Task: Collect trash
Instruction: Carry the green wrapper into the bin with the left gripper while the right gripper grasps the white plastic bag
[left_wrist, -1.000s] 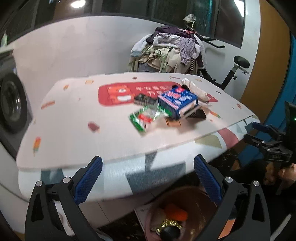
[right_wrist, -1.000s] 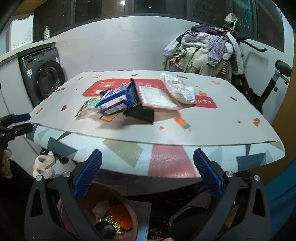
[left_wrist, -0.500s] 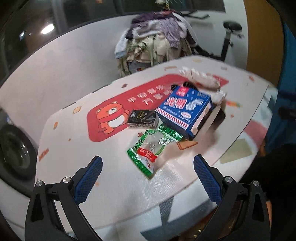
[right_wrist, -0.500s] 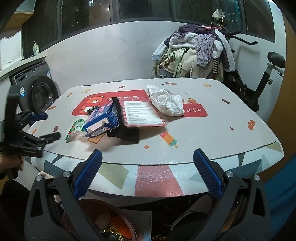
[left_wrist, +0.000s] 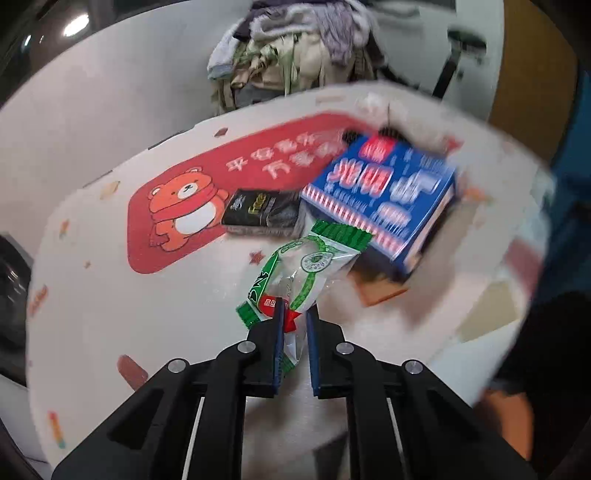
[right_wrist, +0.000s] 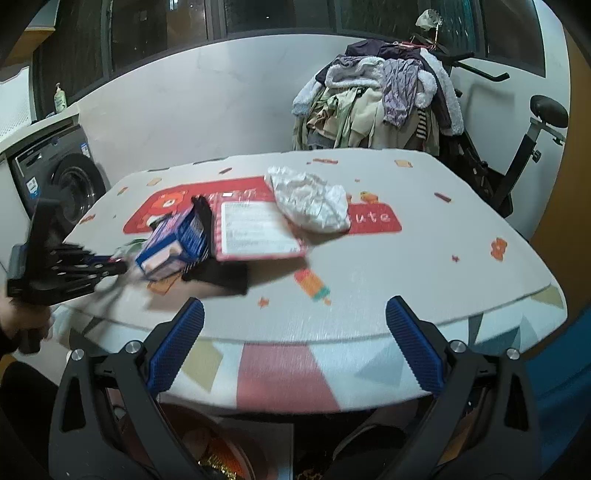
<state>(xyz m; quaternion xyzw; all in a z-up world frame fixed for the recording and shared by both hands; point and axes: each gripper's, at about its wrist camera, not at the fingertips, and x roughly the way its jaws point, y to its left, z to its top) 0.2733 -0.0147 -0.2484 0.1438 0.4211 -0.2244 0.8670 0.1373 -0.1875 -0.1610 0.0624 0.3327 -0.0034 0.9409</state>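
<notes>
A green-and-clear snack wrapper (left_wrist: 306, 266) lies on the patterned table (left_wrist: 129, 314). My left gripper (left_wrist: 293, 314) has its jaws closing on the wrapper's near end, and the pads press on it. Just beyond the wrapper are a blue carton (left_wrist: 384, 199) and a black packet (left_wrist: 258, 210). The right wrist view shows the left gripper (right_wrist: 118, 264) at the table's left edge beside the blue carton (right_wrist: 173, 240). My right gripper (right_wrist: 295, 304) stands open and empty over the near table edge. A crumpled white bag (right_wrist: 314, 199) and a pink-edged sheet (right_wrist: 255, 229) lie mid-table.
A pinkish bin (right_wrist: 221, 454) with trash in it sits on the floor under the near table edge. A washing machine (right_wrist: 70, 181) stands at the left. Behind the table are a heap of clothes (right_wrist: 380, 99) and an exercise bike (right_wrist: 532, 147).
My left gripper came forward and down over the table and shut on the green wrapper. My right gripper drifted a little and stays open.
</notes>
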